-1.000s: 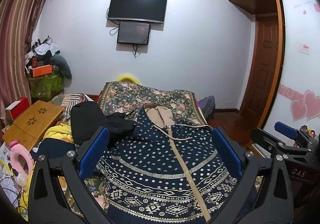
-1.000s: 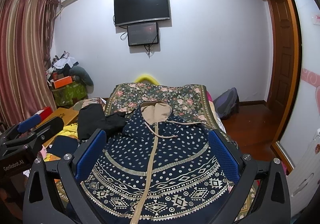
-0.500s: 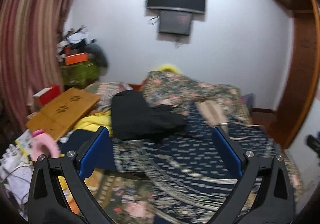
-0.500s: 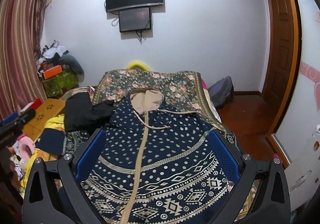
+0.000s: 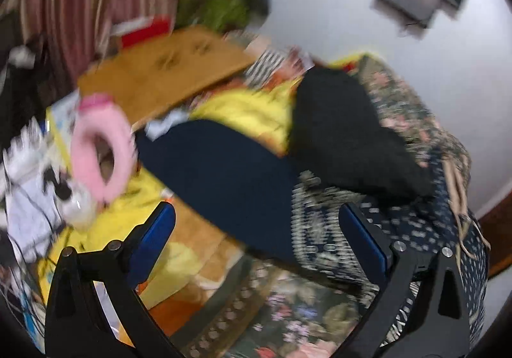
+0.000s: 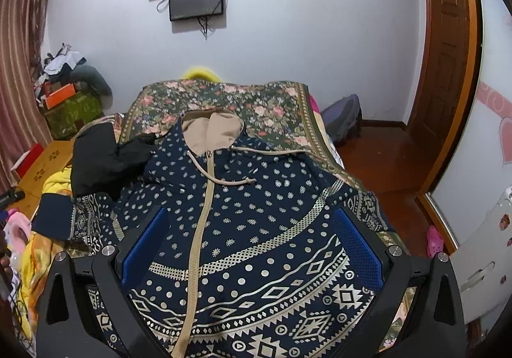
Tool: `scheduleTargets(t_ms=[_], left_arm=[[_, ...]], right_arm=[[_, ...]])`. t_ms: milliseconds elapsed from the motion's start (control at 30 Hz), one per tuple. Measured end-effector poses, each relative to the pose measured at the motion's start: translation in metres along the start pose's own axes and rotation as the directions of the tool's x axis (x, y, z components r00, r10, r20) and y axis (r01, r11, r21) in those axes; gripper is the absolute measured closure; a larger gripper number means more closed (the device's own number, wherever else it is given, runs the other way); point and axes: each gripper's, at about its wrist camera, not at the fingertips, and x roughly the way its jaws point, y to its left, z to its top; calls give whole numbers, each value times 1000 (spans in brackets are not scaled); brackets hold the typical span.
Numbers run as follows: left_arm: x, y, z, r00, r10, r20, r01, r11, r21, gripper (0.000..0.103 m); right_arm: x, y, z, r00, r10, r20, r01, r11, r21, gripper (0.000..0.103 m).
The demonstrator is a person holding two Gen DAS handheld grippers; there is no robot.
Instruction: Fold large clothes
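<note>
A navy hooded jacket [image 6: 256, 217] with gold patterns, a beige hood and a beige zip lies spread flat, front up, on the floral bedspread [image 6: 249, 99]. My right gripper [image 6: 252, 249] is open and empty above the jacket's lower half. In the blurred left wrist view, my left gripper [image 5: 256, 236] is open and empty above the jacket's left sleeve [image 5: 243, 185], whose dark navy cuff hangs over the bed's left side. The sleeve also shows in the right wrist view [image 6: 64, 220].
A black garment [image 6: 105, 159] lies on the jacket's left shoulder; it shows too in the left wrist view [image 5: 345, 137]. Left of the bed are yellow bedding [image 5: 249, 108], a wooden lap table [image 5: 160, 70] and a pink ring toy [image 5: 102, 147]. A door [image 6: 448, 54] stands right.
My left gripper has swung fast to the left and tilted, from facing the jacket's front to facing its left sleeve. My right gripper has moved closer over the jacket.
</note>
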Motion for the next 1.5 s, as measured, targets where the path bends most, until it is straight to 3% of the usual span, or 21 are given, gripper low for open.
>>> scheduleTargets(t_ms=[200,267,333,433,500,567,633,733,833,900,967,1133,1300,1400,1500], left_arm=[[69,41,-3,981,-58,-184,40,994,-103,24],[89,49,-6,963,-127,-236,93,984,-151,31],[103,57,-10,942,-187,-279,131,969,-208,45],[116,60,-12,924,-244,-295,168,951,-261,51],[121,60,-11,926,-243,-288,168,951,-260,53],[125,62,-10,933,-230,-278,153,951,-270,61],[125,61,-7,947,-185,-263,117,960,-253,80],[115,49,-2,977,-67,-201,37,988,-153,96],[94,13,4,994,59,-97,-59,998,3,98],[75,-10,10,996,91,-22,-90,993,76,100],[56,-26,16,996,79,35,-83,990,116,101],[-3,-80,34,986,-55,158,23,980,198,101],[-56,-139,38,953,-229,200,166,942,291,101],[-78,-183,32,923,-341,178,263,897,356,101],[-96,-226,19,888,-445,111,367,834,411,101]], right_arm=[[18,8,-2,999,-5,-42,5,1000,-14,2],[23,12,-2,999,-7,-50,6,1000,-20,2],[26,15,-3,998,-10,-58,9,1000,-29,2],[31,19,-4,997,-13,-72,10,999,-42,2],[35,21,-5,997,-13,-82,9,999,-49,2],[38,24,-6,996,-9,-91,4,998,-55,2],[39,26,-6,995,-7,-95,1,998,-62,2],[38,29,-6,996,-8,-94,2,997,-74,2],[35,29,-5,996,-8,-89,0,997,-80,2],[33,28,-5,996,-8,-85,0,996,-84,2],[30,28,-3,997,-8,-79,2,996,-85,2],[22,26,0,999,2,-54,-6,997,-81,2],[15,18,0,999,18,-32,-20,997,-69,2],[13,11,0,1000,23,-21,-24,998,-63,2],[11,4,1,999,30,-12,-31,998,-56,2]])
